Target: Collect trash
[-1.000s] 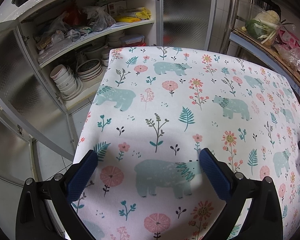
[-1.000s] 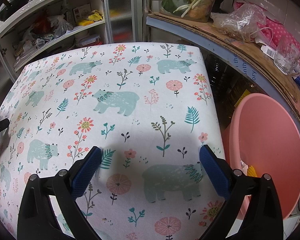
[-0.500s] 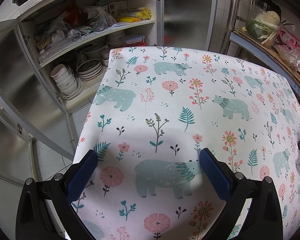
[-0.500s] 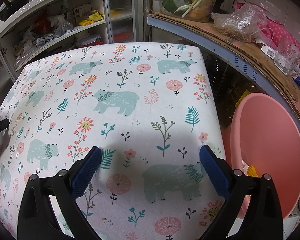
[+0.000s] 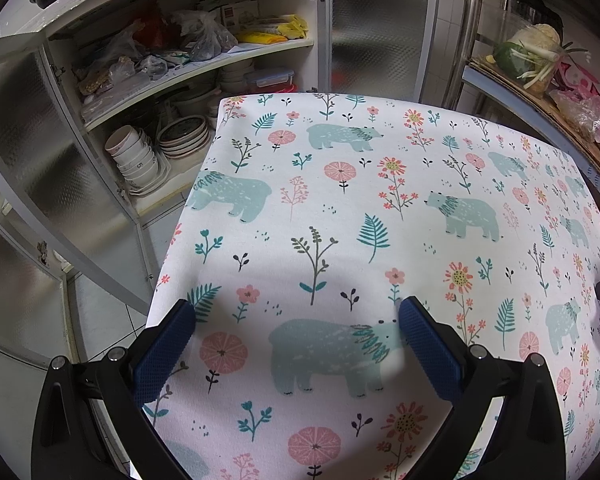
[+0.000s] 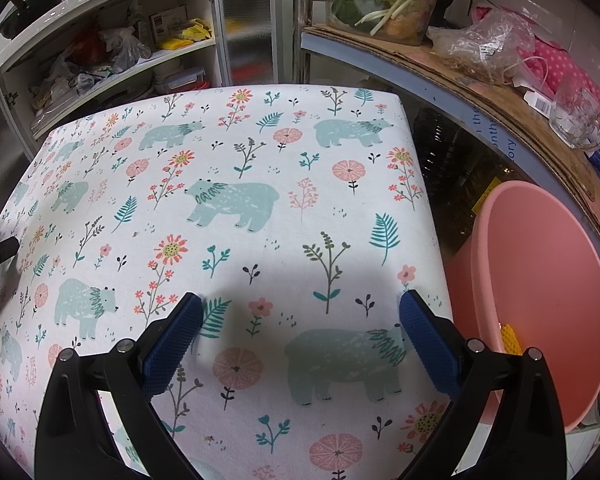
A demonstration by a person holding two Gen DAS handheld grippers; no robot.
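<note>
Bear-print tablecloth (image 5: 340, 208) beneath 2 spread tools, left tool (image 5: 296, 316), right tool (image 6: 300, 312).

A counter (image 5: 380, 208) was covered by a white cloth printed with teal bears and pink flowers. Behind it, a white cabinet (image 5: 180, 80) was left open, frosted glass doors (image 5: 376, 36) swung wide, shelves crammed with bags, stacked bowls (image 5: 136, 160) and plates (image 5: 184, 136). Pale floor tiles (image 5: 96, 312) were seen below. A cardboard-lined shelf (image 6: 480, 80) was set to the right.
</note>
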